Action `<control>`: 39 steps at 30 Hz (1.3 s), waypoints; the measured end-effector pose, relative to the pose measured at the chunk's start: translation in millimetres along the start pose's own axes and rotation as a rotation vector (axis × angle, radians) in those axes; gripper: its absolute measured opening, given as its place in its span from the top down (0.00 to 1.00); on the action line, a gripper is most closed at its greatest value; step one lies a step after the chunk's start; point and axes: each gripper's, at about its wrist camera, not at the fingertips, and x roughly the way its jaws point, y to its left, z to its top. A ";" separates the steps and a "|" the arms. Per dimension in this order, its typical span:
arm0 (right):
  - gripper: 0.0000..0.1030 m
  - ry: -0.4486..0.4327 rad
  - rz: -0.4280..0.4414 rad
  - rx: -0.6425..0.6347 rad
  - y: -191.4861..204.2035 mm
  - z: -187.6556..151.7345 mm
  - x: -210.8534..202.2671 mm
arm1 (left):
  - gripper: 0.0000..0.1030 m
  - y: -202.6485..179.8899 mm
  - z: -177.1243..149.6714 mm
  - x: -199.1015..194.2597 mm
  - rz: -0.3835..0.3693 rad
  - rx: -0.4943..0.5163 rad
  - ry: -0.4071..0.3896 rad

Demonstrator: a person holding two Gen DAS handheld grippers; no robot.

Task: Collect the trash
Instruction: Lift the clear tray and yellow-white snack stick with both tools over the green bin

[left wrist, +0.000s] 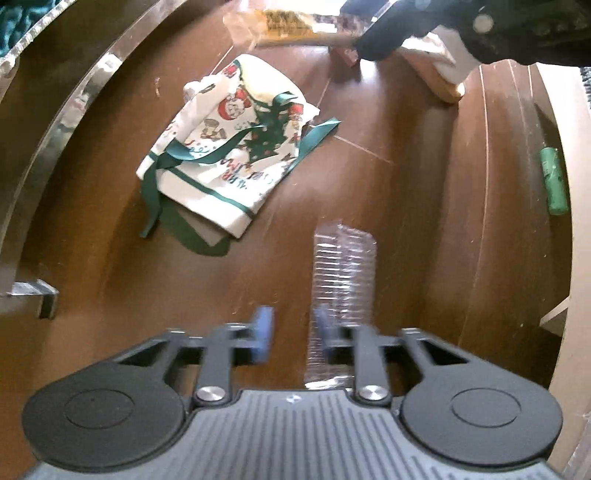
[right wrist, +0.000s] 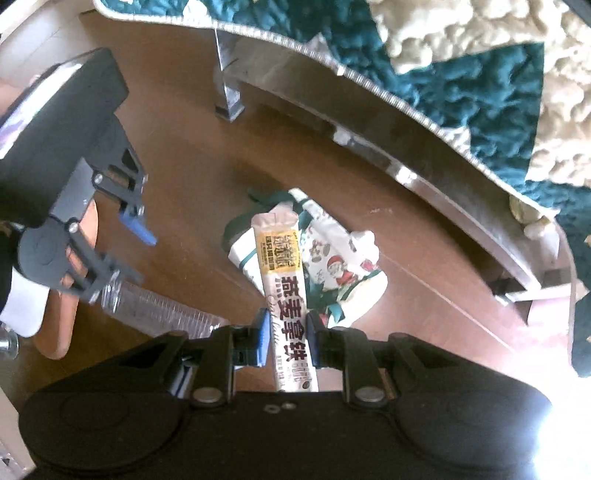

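My right gripper [right wrist: 286,341] is shut on a long drink-mix sachet [right wrist: 282,273] with Chinese print, held above the wooden floor; the sachet also shows at the top of the left wrist view [left wrist: 288,22]. A clear ribbed plastic bottle [left wrist: 343,280] lies on the floor. My left gripper [left wrist: 291,332] is open above it, its right pad [left wrist: 320,325] over the bottle's side. In the right wrist view the left gripper [right wrist: 125,254] hovers over the bottle [right wrist: 162,314]. A Christmas-print cloth bag [left wrist: 225,147] with green ribbon lies further off; it shows behind the sachet [right wrist: 340,266].
A green roll [left wrist: 553,181] lies by the pale skirting at the right. A metal bed frame [right wrist: 406,162] with a leg [right wrist: 227,99] and a teal and cream quilt [right wrist: 461,74] borders the floor. A slippered foot [right wrist: 62,325] stands at the left.
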 end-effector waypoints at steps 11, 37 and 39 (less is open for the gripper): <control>0.81 0.033 0.079 0.036 -6.3 6.7 19.5 | 0.24 -53.3 0.7 71.0 -0.006 0.156 0.068; 0.81 0.057 0.078 0.137 -15.3 17.3 33.1 | 0.59 -49.5 -7.2 105.5 0.123 0.119 0.042; 0.81 0.052 0.059 0.151 -15.3 17.9 28.2 | 0.59 -42.4 -5.1 89.6 0.143 0.099 0.003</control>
